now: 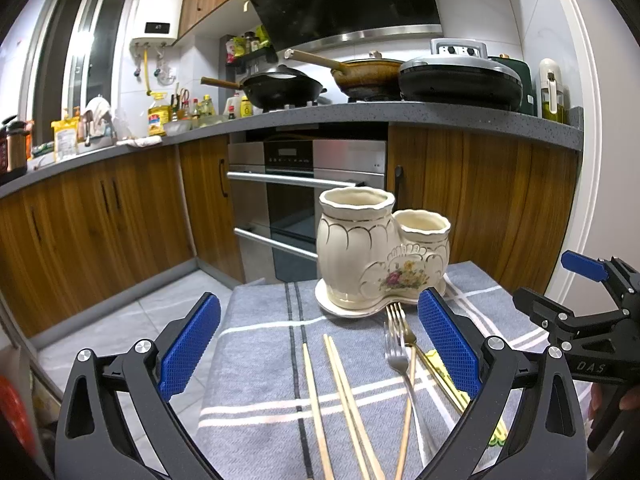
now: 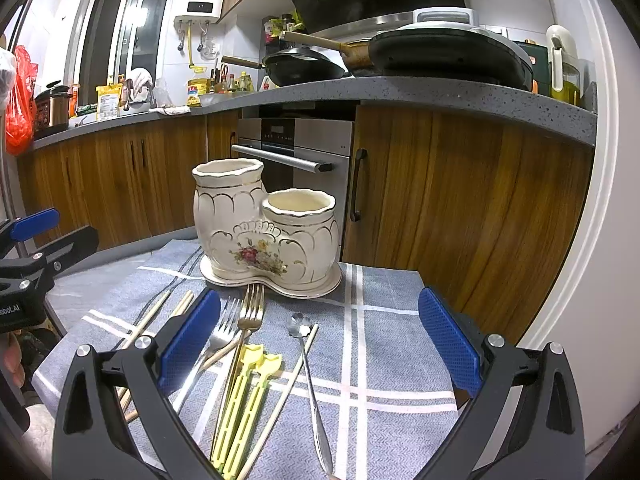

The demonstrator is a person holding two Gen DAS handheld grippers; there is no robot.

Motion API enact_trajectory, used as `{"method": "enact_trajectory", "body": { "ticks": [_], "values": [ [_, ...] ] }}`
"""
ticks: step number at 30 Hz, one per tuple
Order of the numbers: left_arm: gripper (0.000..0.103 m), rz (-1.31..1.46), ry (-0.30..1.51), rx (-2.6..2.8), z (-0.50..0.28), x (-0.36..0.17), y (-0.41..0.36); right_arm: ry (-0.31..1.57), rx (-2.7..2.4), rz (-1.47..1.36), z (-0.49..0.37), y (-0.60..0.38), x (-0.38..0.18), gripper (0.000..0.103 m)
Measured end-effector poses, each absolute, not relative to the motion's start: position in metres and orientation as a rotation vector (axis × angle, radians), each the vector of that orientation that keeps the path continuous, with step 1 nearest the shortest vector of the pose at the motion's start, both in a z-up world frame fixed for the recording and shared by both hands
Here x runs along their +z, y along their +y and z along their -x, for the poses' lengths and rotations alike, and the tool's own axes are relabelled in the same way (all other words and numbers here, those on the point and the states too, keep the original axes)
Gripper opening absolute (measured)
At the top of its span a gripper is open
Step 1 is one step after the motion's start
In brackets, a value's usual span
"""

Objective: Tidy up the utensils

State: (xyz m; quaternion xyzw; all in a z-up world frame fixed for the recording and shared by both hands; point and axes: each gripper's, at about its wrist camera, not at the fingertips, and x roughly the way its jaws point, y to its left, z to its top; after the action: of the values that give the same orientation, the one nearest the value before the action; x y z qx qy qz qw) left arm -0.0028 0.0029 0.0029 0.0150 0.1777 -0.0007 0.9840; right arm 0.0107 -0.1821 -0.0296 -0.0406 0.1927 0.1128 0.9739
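Observation:
A cream ceramic double-pot utensil holder (image 1: pixel 372 256) (image 2: pixel 264 224) stands empty on its saucer at the far side of a grey checked cloth (image 1: pixel 264 344) (image 2: pixel 384 360). Before it lie wooden chopsticks (image 1: pixel 344 392) (image 2: pixel 148 320), a silver fork (image 1: pixel 394 354) (image 2: pixel 222 332), a gold fork (image 1: pixel 400 316) (image 2: pixel 250 310), yellow-green plastic chopsticks (image 2: pixel 244 396) and a flower-headed spoon (image 2: pixel 310 376). My left gripper (image 1: pixel 318 344) is open and empty above the chopsticks and forks. My right gripper (image 2: pixel 320 344) is open and empty above the forks and spoon. The right gripper also shows at the right edge of the left wrist view (image 1: pixel 580 304).
The cloth covers a small table whose edges fall off to the tiled floor (image 1: pixel 120 312). Behind are wooden cabinets (image 2: pixel 460 200), an oven (image 1: pixel 304 200) and a grey counter (image 1: pixel 360 114) with pans. The left gripper's body (image 2: pixel 28 264) is at the left.

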Motion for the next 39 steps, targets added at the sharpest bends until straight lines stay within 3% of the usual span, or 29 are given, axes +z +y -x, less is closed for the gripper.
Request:
{"method": "enact_trajectory", "body": {
  "ticks": [39],
  "values": [
    [0.098, -0.029, 0.362, 0.001, 0.0053, 0.0054, 0.0028, 0.401, 0.224, 0.077, -0.0099, -0.1833, -0.0334, 0.098]
  ]
}}
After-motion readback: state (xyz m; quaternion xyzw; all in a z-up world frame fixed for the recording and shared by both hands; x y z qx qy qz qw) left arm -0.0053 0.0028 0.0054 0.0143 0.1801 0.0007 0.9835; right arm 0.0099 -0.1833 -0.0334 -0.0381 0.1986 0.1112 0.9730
